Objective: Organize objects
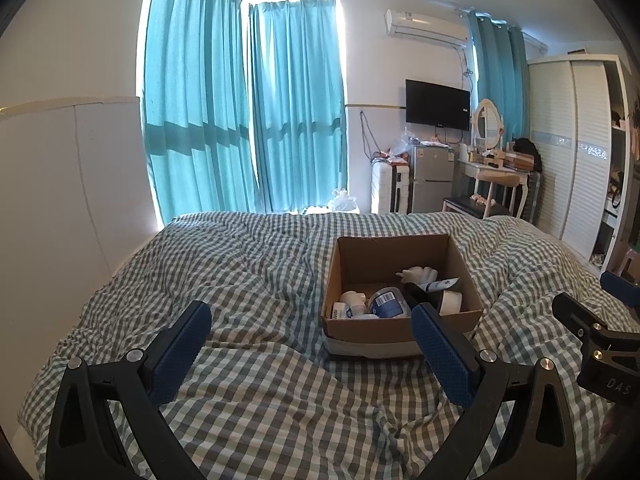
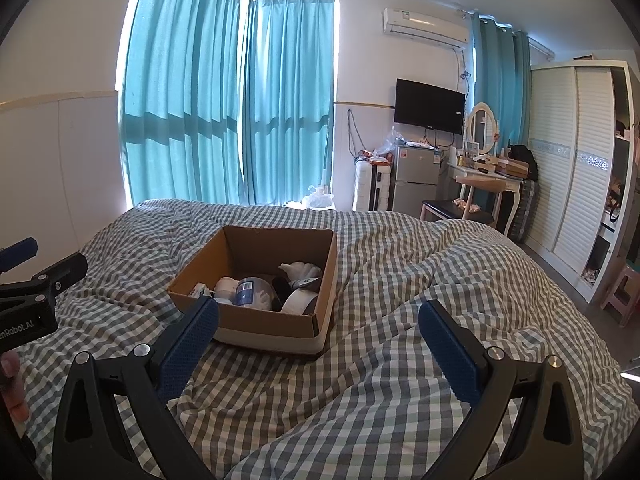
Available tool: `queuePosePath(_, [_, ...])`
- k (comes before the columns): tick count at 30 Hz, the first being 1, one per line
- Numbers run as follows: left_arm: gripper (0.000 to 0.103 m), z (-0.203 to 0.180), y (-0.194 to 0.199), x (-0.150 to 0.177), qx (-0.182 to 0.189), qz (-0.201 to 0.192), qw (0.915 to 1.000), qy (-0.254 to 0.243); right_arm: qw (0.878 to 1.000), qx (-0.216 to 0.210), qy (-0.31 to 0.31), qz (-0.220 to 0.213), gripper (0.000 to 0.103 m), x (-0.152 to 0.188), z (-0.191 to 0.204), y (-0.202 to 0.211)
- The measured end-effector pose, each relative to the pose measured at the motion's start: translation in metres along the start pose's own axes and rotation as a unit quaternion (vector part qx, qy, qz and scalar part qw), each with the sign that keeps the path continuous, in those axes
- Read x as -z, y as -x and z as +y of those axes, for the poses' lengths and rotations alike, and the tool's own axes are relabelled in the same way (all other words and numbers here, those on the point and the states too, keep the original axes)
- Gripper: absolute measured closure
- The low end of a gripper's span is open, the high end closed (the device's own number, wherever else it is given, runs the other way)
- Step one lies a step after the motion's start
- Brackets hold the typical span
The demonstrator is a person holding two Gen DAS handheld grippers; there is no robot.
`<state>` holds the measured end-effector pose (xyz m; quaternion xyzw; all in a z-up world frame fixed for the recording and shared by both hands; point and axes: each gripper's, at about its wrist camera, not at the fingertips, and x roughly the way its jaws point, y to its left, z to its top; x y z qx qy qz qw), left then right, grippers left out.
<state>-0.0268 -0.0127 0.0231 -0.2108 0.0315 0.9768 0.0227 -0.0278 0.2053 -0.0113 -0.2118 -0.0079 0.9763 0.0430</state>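
Only fragments of writing read: "DAS" on the right hand-held gripper (image 1: 608,312) in the left view, "nRobot.AI" on the left hand-held gripper (image 2: 24,276) in the right view. Both gape, holding nothing. One cardboard box (image 1: 404,322) of toiletries sits on the checked bed (image 1: 248,272).

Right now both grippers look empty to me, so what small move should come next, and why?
Probably ease the right gripper forward over the cardboard box. Both it and the left gripper are open and empty, and every visible item, like the white tape roll, lies inside.
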Motion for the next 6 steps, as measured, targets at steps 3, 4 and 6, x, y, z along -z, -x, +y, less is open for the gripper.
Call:
queuePosePath(3, [0.000,-0.0025,0.0022,0.0021,0.007,-0.004,1.0000,-0.006,1.000,0.000,0.005,-0.002,0.003,0.0015,0.0021,0.0006])
queuePosePath(4, [0.000,-0.0037,0.0035,0.0021,0.007,-0.007,0.9999,-0.009,1.000,0.000,0.006,-0.001,0.003,0.0016,0.0029,0.0007])
queuePosePath(6, [0.000,-0.0052,0.0048,0.0010,0.003,-0.011,0.9999,-0.012,1.000,-0.001,0.006,-0.001,0.003,0.0016,0.0037,0.0011])
